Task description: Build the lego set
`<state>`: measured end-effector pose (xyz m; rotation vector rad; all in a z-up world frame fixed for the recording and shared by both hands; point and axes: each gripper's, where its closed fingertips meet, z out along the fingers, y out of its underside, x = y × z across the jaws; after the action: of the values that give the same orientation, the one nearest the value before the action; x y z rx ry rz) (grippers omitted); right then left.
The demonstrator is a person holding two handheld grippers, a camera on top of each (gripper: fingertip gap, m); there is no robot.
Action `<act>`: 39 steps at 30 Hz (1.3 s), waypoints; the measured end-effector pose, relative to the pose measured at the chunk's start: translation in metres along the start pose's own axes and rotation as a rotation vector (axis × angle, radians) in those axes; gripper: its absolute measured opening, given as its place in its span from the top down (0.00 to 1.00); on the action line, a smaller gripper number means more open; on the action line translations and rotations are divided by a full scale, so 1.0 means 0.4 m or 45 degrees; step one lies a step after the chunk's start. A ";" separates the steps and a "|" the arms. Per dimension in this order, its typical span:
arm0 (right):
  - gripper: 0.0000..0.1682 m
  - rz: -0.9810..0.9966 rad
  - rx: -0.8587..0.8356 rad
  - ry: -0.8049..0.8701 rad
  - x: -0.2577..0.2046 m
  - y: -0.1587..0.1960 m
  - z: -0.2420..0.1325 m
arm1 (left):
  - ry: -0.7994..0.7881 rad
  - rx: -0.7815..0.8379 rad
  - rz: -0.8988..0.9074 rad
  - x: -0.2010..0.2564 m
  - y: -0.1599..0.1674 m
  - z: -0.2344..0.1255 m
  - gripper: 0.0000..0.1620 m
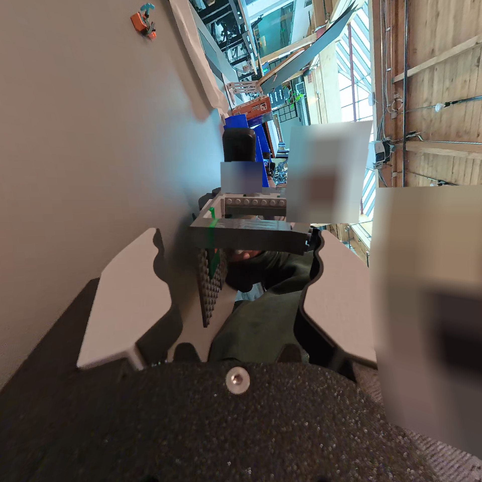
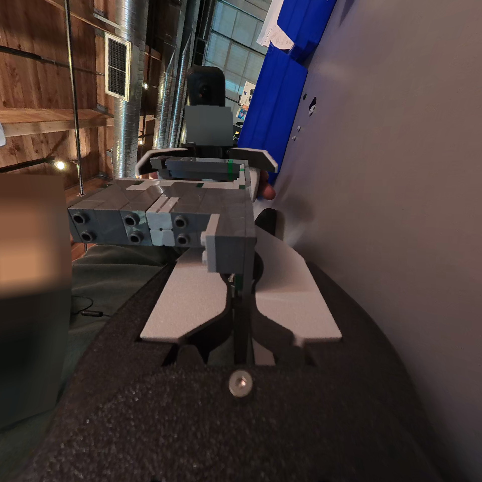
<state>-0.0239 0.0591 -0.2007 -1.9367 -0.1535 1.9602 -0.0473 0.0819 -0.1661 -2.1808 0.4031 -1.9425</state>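
Note:
A grey lego model with a studded dark base plate is held in the air beside the white table. My right gripper is shut on the edge of that plate; its white fingers also show in the left wrist view. A long dark grey bar with a green stripe lies along the model's far edge. My left gripper is open wide and straddles the bar. Its right fingertip touches one end; a gap shows at the other. It also shows in the right wrist view.
A small orange and teal lego piece lies far off on the table. Blue bins and a few loose small pieces sit at the table's far side. A person's dark green clothing is below the model. One gripper's finger ends stand about 6 cm off the other's.

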 end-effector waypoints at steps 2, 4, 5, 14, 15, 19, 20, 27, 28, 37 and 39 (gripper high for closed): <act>0.95 -0.012 -0.001 0.000 -0.003 0.000 0.001 | 0.007 -0.004 -0.008 -0.003 0.002 0.002 0.35; 0.95 -0.029 0.001 0.006 -0.004 -0.001 0.000 | 0.017 -0.007 -0.008 0.000 0.003 0.003 0.36; 0.95 -0.034 0.003 0.005 -0.005 -0.001 -0.001 | 0.019 -0.006 0.000 0.001 0.004 0.002 0.36; 0.95 -0.168 -0.006 0.057 -0.011 0.001 0.002 | 0.052 -0.041 0.086 0.021 0.018 -0.004 0.43; 0.95 -0.183 -0.005 0.062 -0.011 0.001 0.002 | 0.055 -0.043 0.110 0.024 0.018 -0.007 0.45; 0.95 -0.263 0.001 0.065 -0.022 0.001 0.003 | 0.079 -0.062 0.202 0.045 0.027 -0.007 0.46; 0.95 -0.284 0.004 0.064 -0.026 0.000 0.003 | 0.085 -0.062 0.221 0.049 0.028 -0.008 0.46; 0.95 -0.418 0.015 0.071 -0.041 0.000 0.006 | 0.097 -0.048 0.326 0.066 0.034 -0.013 0.47; 0.95 -0.435 0.016 0.072 -0.043 0.000 0.006 | 0.097 -0.046 0.344 0.068 0.035 -0.014 0.47; 0.95 -0.599 0.027 0.078 -0.065 0.005 0.012 | 0.100 -0.024 0.465 0.091 0.046 -0.022 0.47; 0.95 -0.626 0.028 0.088 -0.065 0.006 0.014 | 0.089 -0.019 0.483 0.091 0.048 -0.023 0.47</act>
<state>-0.0303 0.0489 -0.1768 -1.7414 -0.5314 1.5620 -0.0542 0.0522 -0.1372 -1.8781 0.7814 -1.8088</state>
